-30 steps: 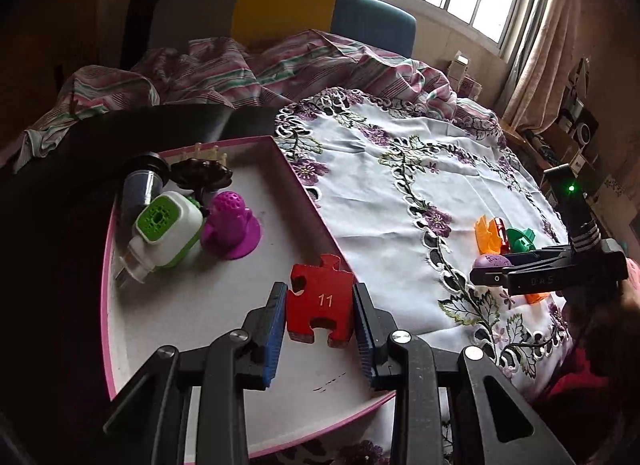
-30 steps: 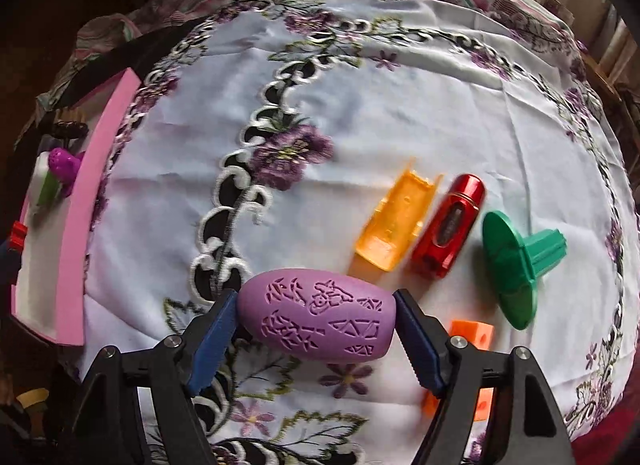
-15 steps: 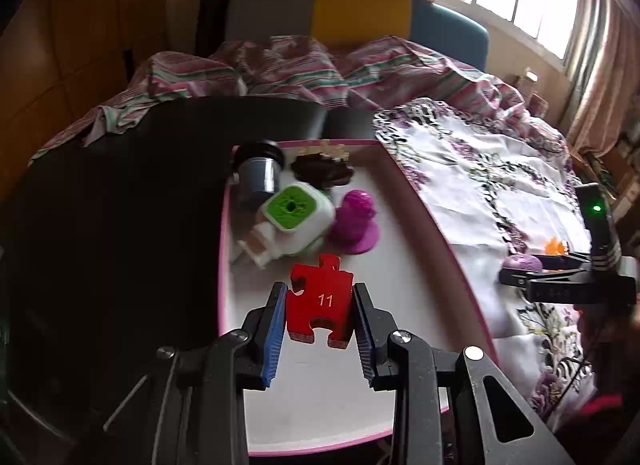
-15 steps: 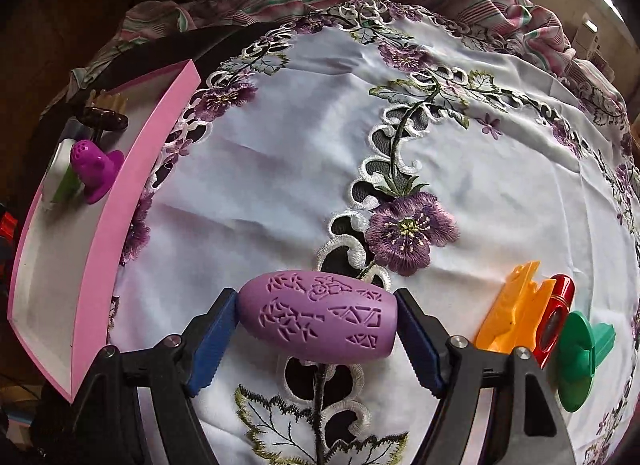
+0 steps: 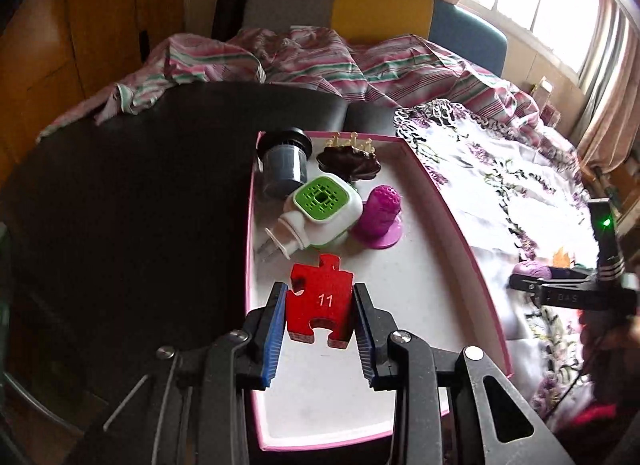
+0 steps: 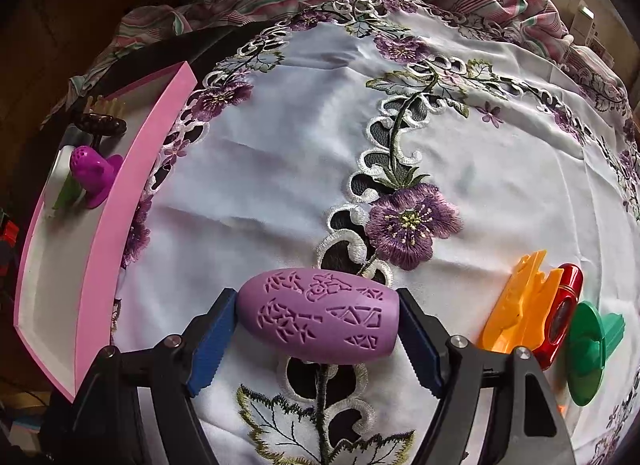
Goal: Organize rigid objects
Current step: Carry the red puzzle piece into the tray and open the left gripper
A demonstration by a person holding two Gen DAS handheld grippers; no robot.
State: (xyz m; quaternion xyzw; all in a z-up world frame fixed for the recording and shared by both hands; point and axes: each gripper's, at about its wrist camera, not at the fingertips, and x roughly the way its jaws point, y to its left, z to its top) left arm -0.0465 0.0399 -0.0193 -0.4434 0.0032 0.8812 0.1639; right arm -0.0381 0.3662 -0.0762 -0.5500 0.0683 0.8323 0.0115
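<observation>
tilting steeply down, right gripper (image 6: 316, 331) fingers clamp purple egg (image 6: 318, 321).

Five objects in one pink tray (image 5: 452, 209), four loose on cloth (image 6: 280, 153).

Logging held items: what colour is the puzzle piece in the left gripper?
Red, with a white 11; left wrist view.

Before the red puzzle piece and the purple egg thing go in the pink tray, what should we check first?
1. Left tongs pinch the red puzzle piece: ok.
2. Right tongs pinch the purple egg at both ends: ok.
3. Bare spot in the pink tray below the puzzle piece: ok.
4. Purple egg over the tray: not ok, it is over the tablecloth.
5. Puzzle piece touching the tray floor: cannot tell.
</observation>
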